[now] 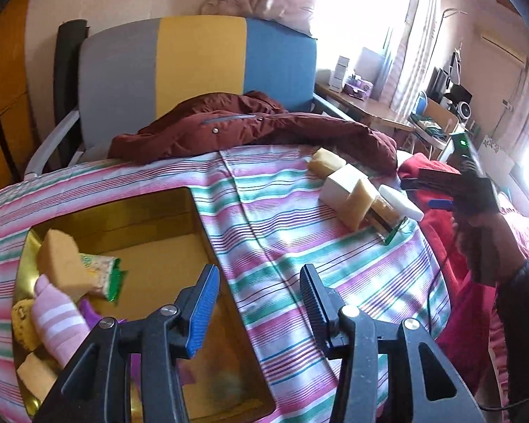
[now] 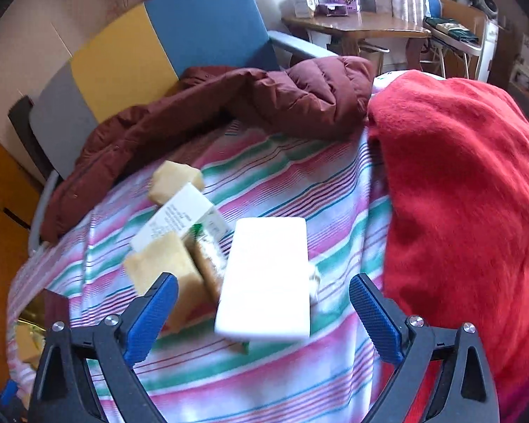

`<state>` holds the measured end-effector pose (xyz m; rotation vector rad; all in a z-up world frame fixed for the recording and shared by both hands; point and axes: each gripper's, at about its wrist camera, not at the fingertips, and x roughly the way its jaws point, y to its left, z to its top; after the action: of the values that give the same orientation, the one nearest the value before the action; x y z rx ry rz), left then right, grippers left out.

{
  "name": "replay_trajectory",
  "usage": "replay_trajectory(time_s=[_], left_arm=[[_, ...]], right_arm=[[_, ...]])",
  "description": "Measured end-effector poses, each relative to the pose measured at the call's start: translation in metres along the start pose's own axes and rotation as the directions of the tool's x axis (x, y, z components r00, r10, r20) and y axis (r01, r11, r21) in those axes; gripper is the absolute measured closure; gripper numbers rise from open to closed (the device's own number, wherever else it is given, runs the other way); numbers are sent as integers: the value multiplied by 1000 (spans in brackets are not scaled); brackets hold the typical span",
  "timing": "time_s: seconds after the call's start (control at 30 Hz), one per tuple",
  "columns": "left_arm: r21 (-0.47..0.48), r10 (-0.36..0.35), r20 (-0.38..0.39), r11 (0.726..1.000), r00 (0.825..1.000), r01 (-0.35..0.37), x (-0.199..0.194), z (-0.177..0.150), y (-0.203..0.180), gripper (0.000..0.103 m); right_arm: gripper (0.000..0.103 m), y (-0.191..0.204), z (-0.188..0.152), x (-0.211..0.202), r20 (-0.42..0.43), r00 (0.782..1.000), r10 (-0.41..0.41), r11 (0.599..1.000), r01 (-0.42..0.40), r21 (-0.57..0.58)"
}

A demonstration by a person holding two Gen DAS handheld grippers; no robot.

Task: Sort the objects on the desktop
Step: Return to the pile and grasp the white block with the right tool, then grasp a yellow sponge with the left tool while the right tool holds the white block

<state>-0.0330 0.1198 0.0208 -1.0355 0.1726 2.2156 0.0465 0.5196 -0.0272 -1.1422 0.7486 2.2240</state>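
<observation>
A gold box [image 1: 197, 211] sits sunk in the striped cloth at the left; it holds a yellow sponge [image 1: 58, 264], a green snack packet [image 1: 104, 276], a pink striped sock [image 1: 61, 320] and other small items. My left gripper [image 1: 259, 303] is open and empty above the box's right edge. On the cloth to the right lie yellow sponges [image 2: 165, 268], a white carton [image 2: 181, 216], a snack packet [image 2: 208, 264] and a flat white block [image 2: 268, 275]. My right gripper [image 2: 262, 308] is open, its fingers on either side of the white block's near end, apart from it.
A maroon jacket [image 2: 229, 105] lies along the far edge of the cloth. A red blanket [image 2: 458, 194] is piled at the right. A grey, yellow and blue chair [image 1: 194, 63] stands behind. A wooden desk [image 2: 352, 24] with boxes is at the far right.
</observation>
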Motion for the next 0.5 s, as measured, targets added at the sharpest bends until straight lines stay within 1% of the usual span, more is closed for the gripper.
replay_trajectory(time_s=[0.1, 0.17, 0.2, 0.27, 0.33, 0.37, 0.43, 0.5], left_arm=[[21, -9, -13, 1000, 1000, 9, 9, 5, -10, 56], [39, -15, -17, 999, 1000, 15, 15, 11, -18, 56], [45, -18, -19, 999, 1000, 19, 17, 13, -21, 56], [59, -30, -26, 998, 999, 32, 24, 17, -30, 56], [69, -40, -41, 997, 998, 43, 32, 20, -38, 56], [73, -42, -45, 996, 998, 45, 35, 22, -41, 56], [86, -45, -53, 995, 998, 49, 43, 24, -50, 56], [98, -53, -64, 993, 997, 59, 53, 27, -60, 56]], right_arm=[[5, 2, 3, 13, -26, 1000, 3, 1000, -3, -20], [20, 5, 0, 23, -50, 999, -14, 998, 12, -54], [45, 7, -3, 27, -51, 998, -35, 997, 31, -76], [44, 6, -9, 30, -32, 998, -57, 995, 55, -87], [45, -1, -14, 26, 8, 1000, -18, 998, 19, -65], [45, -7, -16, 24, 20, 1000, 12, 999, -11, -34], [45, -14, -14, 21, 32, 999, 25, 1000, -25, 1], [45, -15, -12, 16, 60, 998, 35, 999, -35, 8]])
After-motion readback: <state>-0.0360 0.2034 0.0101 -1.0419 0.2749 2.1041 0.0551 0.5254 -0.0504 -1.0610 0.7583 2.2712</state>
